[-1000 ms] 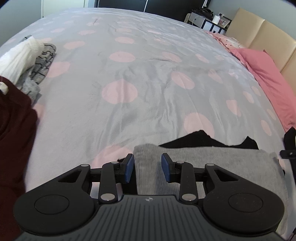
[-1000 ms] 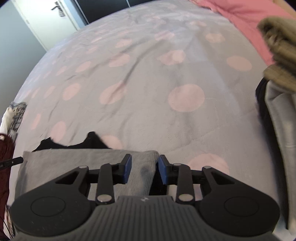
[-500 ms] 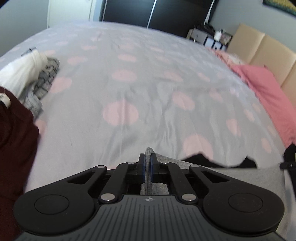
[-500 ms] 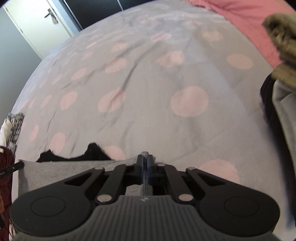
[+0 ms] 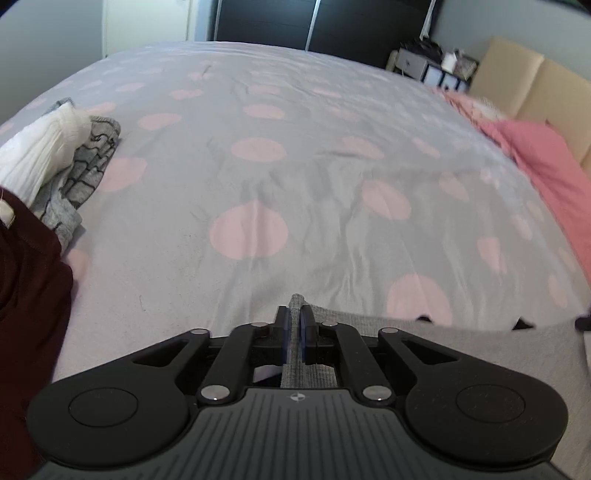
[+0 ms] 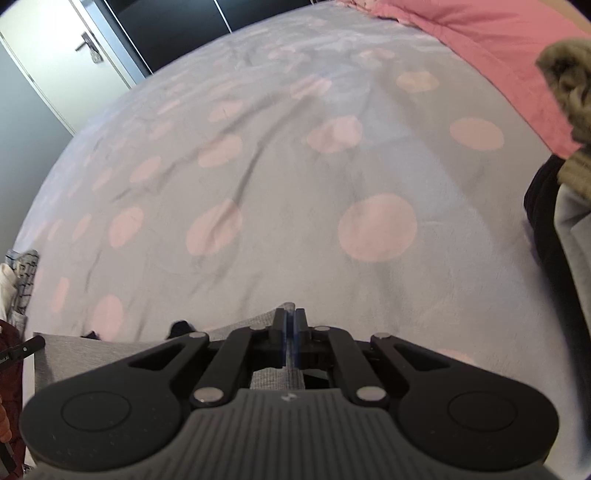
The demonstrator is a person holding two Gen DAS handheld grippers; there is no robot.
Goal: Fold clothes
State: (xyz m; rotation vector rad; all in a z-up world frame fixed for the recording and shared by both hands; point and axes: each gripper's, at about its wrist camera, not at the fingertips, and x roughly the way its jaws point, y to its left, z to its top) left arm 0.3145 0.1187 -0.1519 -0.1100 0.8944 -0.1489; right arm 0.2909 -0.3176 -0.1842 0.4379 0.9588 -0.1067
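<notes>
The grey garment [image 5: 461,334] runs hidden beneath both gripper bodies.

You're in a home bedroom: a bed [image 5: 303,177] with spotted duvet, pink pillow [image 5: 532,151], padded headboard [image 5: 532,85], dark wardrobe doors [image 5: 314,18]

The left gripper [image 5: 294,325] and right gripper [image 6: 290,328] are showing black linkage arms, silver round screws, blue pads on the fingers [image 5: 283,326], and a ribbed grey body with a small round mark.
</notes>
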